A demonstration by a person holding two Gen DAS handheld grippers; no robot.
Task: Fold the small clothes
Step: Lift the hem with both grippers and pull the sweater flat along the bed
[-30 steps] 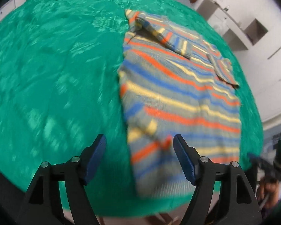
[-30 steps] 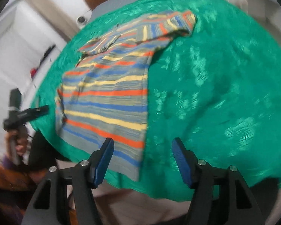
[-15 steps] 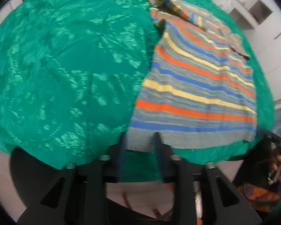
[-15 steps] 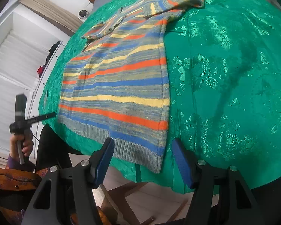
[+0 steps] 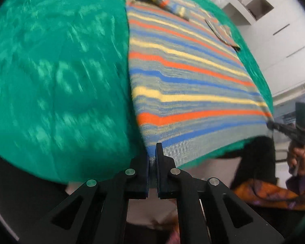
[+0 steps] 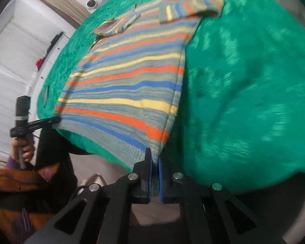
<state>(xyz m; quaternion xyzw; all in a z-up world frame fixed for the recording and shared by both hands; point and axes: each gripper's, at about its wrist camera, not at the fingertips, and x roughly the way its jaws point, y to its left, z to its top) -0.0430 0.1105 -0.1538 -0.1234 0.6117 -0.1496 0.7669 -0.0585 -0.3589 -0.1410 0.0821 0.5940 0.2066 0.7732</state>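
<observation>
A striped knit sweater (image 5: 185, 77) in grey, blue, orange and yellow lies flat on the green cloth, sleeves folded across its far end. My left gripper (image 5: 152, 152) is shut on the near left corner of the hem. The same sweater (image 6: 128, 85) fills the middle of the right wrist view, where my right gripper (image 6: 155, 158) is shut on the near right hem corner. The hem hangs at the table's near edge between the two grips. Across the sweater, each view shows the other gripper: the right gripper (image 5: 274, 125) and the left gripper (image 6: 56, 119), each at its hem corner.
A green patterned tablecloth (image 5: 57, 77) covers the table and drapes over its near edge. White cabinets (image 5: 274, 26) stand behind the table. A person's hand (image 6: 23, 148) holds the left gripper's handle, with orange patterned clothing (image 6: 14, 181) below it.
Both grippers went from open to shut on the sweater's near hem corners. The left one slid in along the hem to the corner; the right one closed in place and lifted slightly.
</observation>
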